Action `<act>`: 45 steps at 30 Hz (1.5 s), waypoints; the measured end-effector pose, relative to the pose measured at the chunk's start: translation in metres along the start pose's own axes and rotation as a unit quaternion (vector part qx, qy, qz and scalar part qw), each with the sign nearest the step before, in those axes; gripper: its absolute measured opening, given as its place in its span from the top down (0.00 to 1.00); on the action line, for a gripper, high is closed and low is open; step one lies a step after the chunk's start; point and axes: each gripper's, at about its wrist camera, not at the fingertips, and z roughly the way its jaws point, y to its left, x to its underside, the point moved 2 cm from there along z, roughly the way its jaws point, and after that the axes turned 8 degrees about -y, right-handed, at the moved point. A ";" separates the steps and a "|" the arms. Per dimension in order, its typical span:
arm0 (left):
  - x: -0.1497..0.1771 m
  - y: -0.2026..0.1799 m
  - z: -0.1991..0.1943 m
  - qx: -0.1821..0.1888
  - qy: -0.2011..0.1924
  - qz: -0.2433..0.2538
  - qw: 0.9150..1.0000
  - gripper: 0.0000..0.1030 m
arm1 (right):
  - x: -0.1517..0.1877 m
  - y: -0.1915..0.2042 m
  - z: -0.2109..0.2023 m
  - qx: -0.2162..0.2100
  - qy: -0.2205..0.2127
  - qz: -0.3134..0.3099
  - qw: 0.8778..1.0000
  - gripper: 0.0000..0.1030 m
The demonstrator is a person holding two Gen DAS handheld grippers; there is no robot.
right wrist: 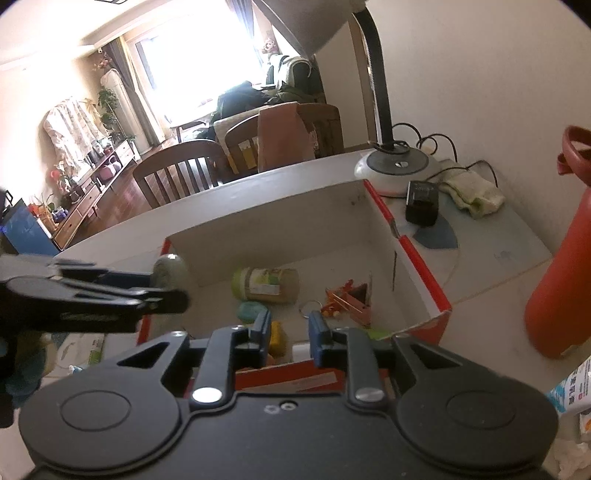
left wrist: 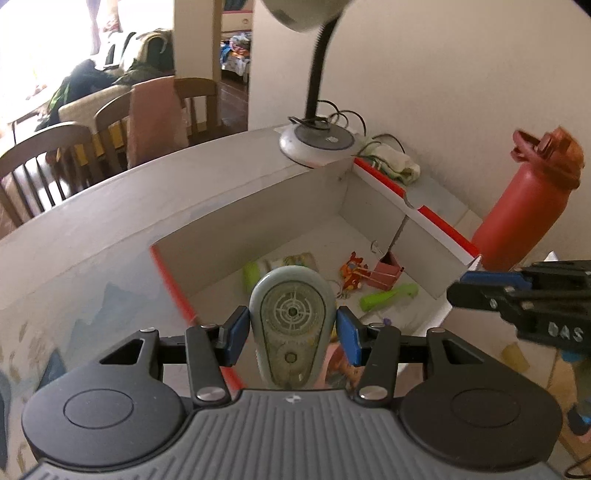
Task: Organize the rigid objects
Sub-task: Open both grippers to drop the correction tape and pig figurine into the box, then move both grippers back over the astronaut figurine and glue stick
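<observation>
lamp shade (left wrist: 306, 14) cut off, red bottle (right wrist: 557, 280) cropped

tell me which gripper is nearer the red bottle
Right. The right gripper hangs over the box beside the red bottle; the left gripper is farther across the box.

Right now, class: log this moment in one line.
left gripper: holds correction tape | right gripper: empty | box: below

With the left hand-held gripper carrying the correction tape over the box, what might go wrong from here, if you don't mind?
1. The correction tape is held only by its narrow sides in the left hand-held gripper; it could slip early.
2. The right hand-held gripper hovers empty over the same box, so the two might collide.
3. The red bottle stands close beside the box wall and could be knocked.
</observation>
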 end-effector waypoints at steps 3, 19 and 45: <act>-0.004 -0.013 0.028 -0.009 0.015 0.025 1.000 0.51 | 0.002 -0.009 0.002 0.000 0.005 0.006 1.000 0.78; 0.001 -0.034 0.095 -0.014 0.069 0.036 0.997 0.51 | 0.008 -0.019 0.019 -0.009 0.025 0.007 1.000 0.77; 0.019 0.000 0.011 0.004 0.015 -0.018 1.000 0.40 | 0.013 0.033 0.003 -0.035 0.022 -0.025 0.999 0.58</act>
